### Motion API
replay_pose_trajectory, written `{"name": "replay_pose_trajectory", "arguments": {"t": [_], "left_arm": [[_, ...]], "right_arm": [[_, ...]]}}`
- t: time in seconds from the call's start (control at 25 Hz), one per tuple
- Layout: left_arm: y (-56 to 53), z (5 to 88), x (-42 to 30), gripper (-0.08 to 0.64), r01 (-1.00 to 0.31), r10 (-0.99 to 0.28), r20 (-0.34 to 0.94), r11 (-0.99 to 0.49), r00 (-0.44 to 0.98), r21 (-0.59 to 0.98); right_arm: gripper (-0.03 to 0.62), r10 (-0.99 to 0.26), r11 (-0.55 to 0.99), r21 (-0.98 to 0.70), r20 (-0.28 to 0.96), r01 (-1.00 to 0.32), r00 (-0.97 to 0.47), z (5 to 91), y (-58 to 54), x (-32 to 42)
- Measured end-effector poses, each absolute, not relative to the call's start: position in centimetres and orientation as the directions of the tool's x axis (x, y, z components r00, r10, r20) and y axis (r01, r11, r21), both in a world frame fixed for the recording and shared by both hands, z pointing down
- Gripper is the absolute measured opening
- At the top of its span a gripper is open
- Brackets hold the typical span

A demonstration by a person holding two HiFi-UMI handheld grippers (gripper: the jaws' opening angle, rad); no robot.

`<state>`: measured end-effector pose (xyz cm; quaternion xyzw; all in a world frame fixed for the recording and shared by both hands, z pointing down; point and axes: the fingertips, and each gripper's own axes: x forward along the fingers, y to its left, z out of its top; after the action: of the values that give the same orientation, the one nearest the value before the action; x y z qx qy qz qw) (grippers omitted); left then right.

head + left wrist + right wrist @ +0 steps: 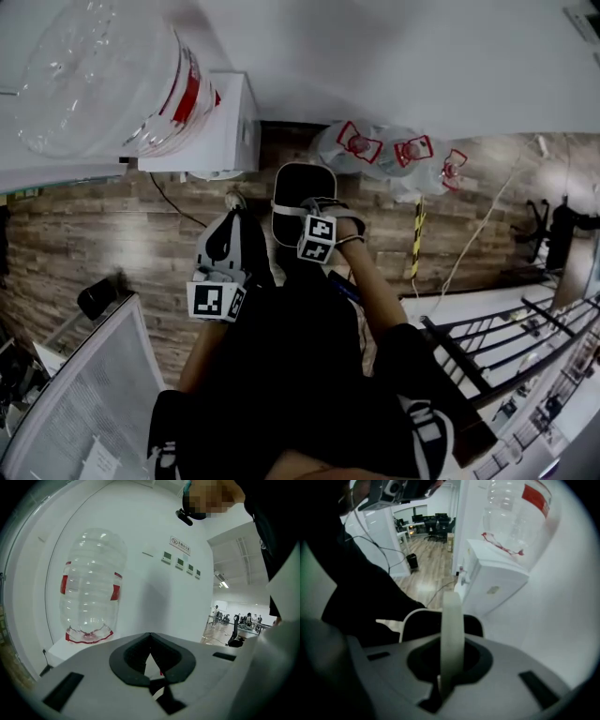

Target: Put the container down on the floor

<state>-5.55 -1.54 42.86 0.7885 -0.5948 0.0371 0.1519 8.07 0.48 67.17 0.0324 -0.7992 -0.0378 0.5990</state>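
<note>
Task thing: the container, black with a pale rim, sits in the upper middle of the head view, just above the right gripper's marker cube.
Right gripper: clamped on the container's pale handle. In the right gripper view the handle stands as an upright strip squarely between the jaws, with the black body and rim just behind it.
Left gripper: jaws together with nothing between them. It sits left of centre in the head view, beside the container but not touching it.
Key relation: the container hangs from the right gripper on the side away from the person. Its longer side runs up and down the head frame, and the wood floor shows all round it.
Height: it looks carried rather than resting. Whether any gap to the floor remains cannot be told from these views.
Nearer hand: the right, which already has the load. The left is free.
Coming move, as a judgement: lower it straight down, keep the handle upright so the base lands flat, and part the jaws only once it rests.
Surroundings: a water dispenser carrying a big clear bottle in the upper left, and empty bottles lying at the upper right, both near the landing spot.
Risk: a swing on the handle could tip it on landing.
</note>
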Motion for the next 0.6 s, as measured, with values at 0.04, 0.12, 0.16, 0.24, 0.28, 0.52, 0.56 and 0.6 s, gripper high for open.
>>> {"name": "replay_pose_trajectory", "arguments": {"t": [0.04, 0.12, 0.16, 0.24, 0.28, 0.52, 0.56, 0.6], "left_arm": [[-1.9, 43.2, -5.6, 0.032, -0.945, -0.921, 0.245, -0.255, 0.302, 0.204], [-2.4, 43.8, -5.8, 0.031, -0.937, -0.910, 0.254, -0.278, 0.327, 0.210], [-2.8, 43.9, -5.7, 0.032, -0.932, -0.904, 0.254, -0.295, 0.343, 0.210], [-3.4, 44.0, -5.4, 0.031, -0.919, -0.890, 0.247, -0.337, 0.382, 0.205], [-3.7, 44.1, -5.3, 0.031, -0.913, -0.884, 0.247, -0.354, 0.397, 0.203], [-4.8, 45.1, -5.3, 0.032, -0.906, -0.870, 0.260, -0.381, 0.418, 0.183], [-5.1, 45.3, -5.3, 0.031, -0.908, -0.873, 0.257, -0.379, 0.415, 0.180], [-5.2, 45.6, -5.3, 0.032, -0.909, -0.875, 0.255, -0.377, 0.413, 0.179]], "right_arm": [[0.032, -0.096, 0.995, 0.097, 0.956, -0.010, -0.277, 67.9, 0.1, 7.9], [0.032, -0.093, 0.996, 0.093, 0.956, -0.016, -0.277, 69.6, -0.6, 7.3], [0.032, -0.092, 0.996, 0.090, 0.956, -0.020, -0.278, 70.4, -1.1, 7.0], [0.032, -0.090, 0.996, 0.085, 0.957, -0.030, -0.277, 72.3, -2.3, 6.5], [0.032, -0.088, 0.996, 0.081, 0.957, -0.038, -0.275, 73.2, -2.9, 6.3], [0.032, -0.091, 0.994, 0.070, 0.957, -0.084, -0.275, 80.0, -5.4, 4.5], [0.032, -0.094, 0.994, 0.074, 0.958, -0.084, -0.272, 81.2, -6.2, 4.3], [0.032, -0.094, 0.994, 0.074, 0.959, -0.083, -0.267, 82.5, -6.8, 4.2]]}}
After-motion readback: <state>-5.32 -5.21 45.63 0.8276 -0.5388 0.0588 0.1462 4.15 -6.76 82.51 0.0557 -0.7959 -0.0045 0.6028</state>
